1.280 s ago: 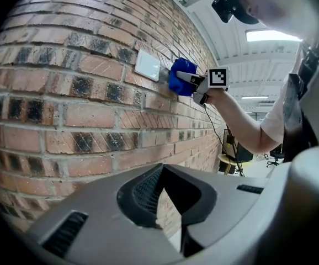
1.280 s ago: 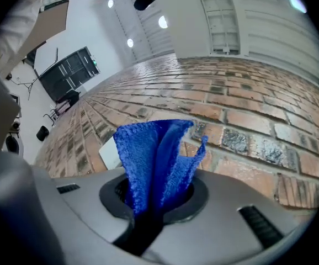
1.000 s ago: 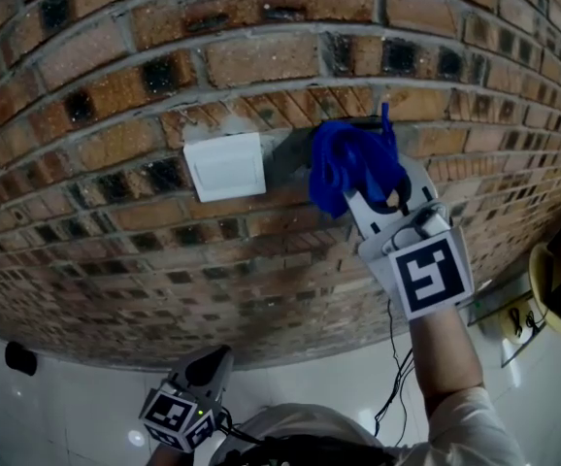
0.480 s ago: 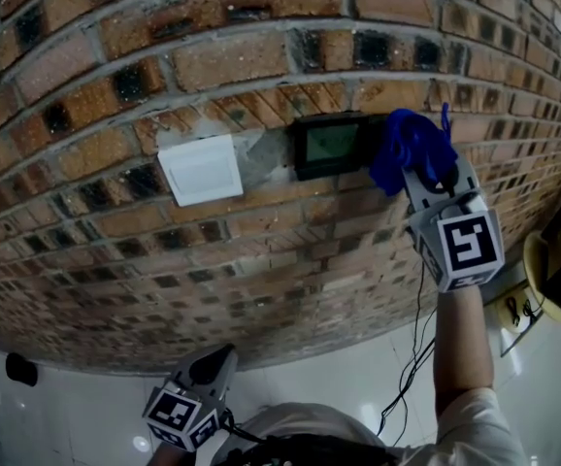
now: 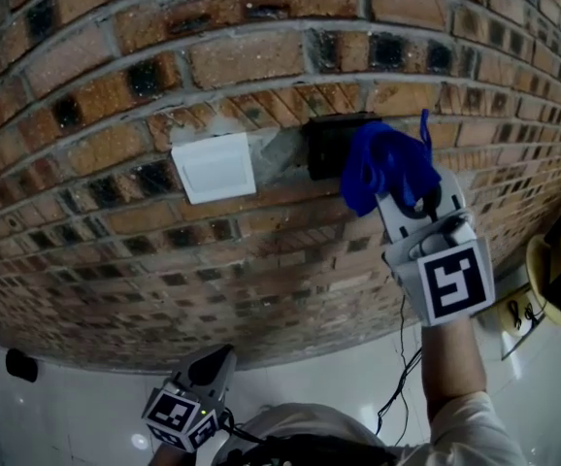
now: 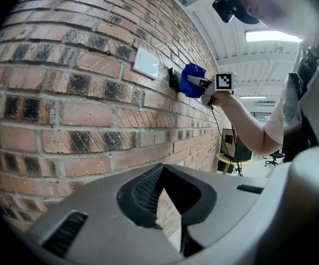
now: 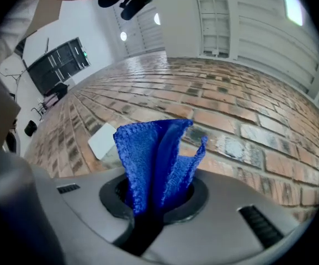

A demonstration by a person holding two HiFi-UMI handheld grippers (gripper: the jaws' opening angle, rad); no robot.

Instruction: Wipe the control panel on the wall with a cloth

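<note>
On the brick wall (image 5: pixel 115 56) a black control panel (image 5: pixel 325 147) sits to the right of a white switch plate (image 5: pixel 214 167). My right gripper (image 5: pixel 398 188) is shut on a bunched blue cloth (image 5: pixel 384 165), which is pressed to the wall over the panel's right part and hides it. In the right gripper view the cloth (image 7: pixel 157 156) stands up out of the shut jaws, with the white plate (image 7: pixel 101 141) beyond. My left gripper (image 5: pixel 211 365) hangs low near my body, shut and empty. Its view shows the cloth (image 6: pixel 192 80) against the panel (image 6: pixel 174 78) from the side.
A thin black cable (image 5: pixel 402 357) hangs down the wall below the right gripper. A yellow round object (image 5: pixel 550 280) sits at the right edge, and a small dark object (image 5: pixel 20 360) lies on the glossy white floor (image 5: pixel 86 406) at lower left.
The right gripper swept the cloth right, off the panel so its screen showed, then came back left. The cloth now covers the panel's right part. The left gripper stayed put.
</note>
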